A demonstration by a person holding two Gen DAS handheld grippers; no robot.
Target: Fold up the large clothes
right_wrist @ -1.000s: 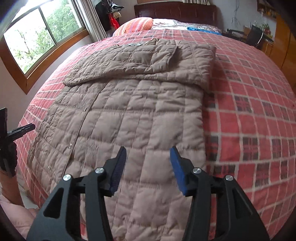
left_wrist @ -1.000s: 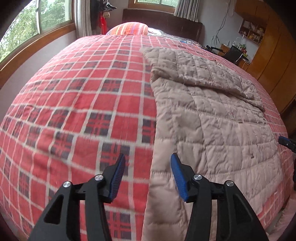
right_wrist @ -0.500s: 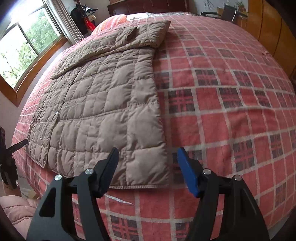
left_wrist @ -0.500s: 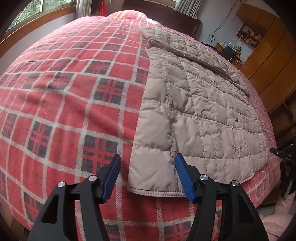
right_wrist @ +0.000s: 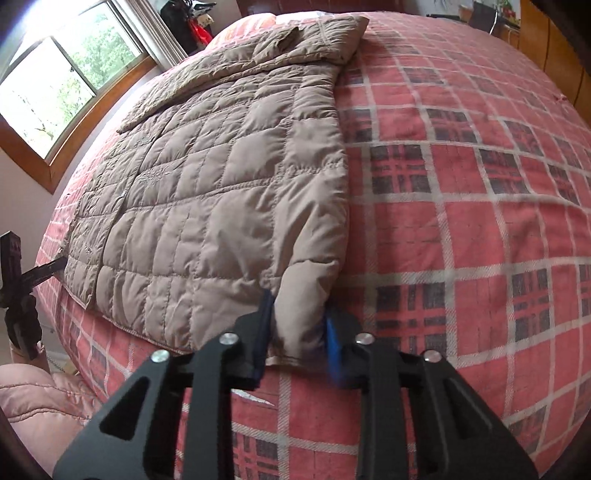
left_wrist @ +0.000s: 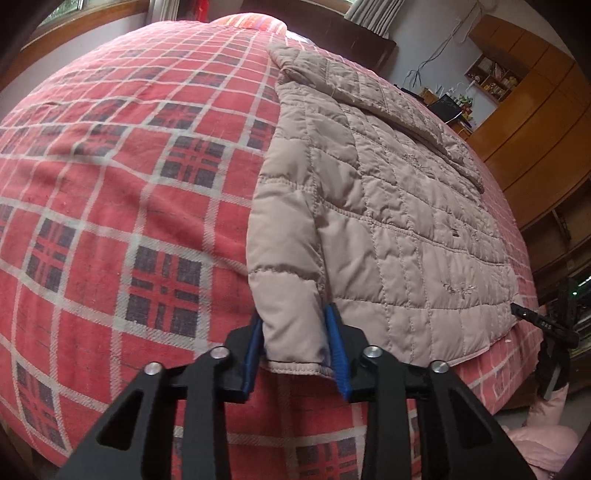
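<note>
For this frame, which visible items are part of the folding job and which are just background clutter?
In the job:
- quilted jacket, spread on the bed
- left gripper, jaws around one hem corner
- right gripper, jaws around the other hem corner

Lying about:
- plaid bedspread
- striped pillow
- pink padded garment beside the bed

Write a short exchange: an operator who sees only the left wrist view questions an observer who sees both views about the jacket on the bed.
Operator: My left gripper pinches one hem corner. Where is the right one?
Observer: The right gripper is closed on the jacket's other hem corner, and the fabric bunches between its fingers.
Operator: What lies beyond that side of the jacket?
Observer: The plaid blanket stretches flat from the jacket's edge across the rest of the bed.
</note>
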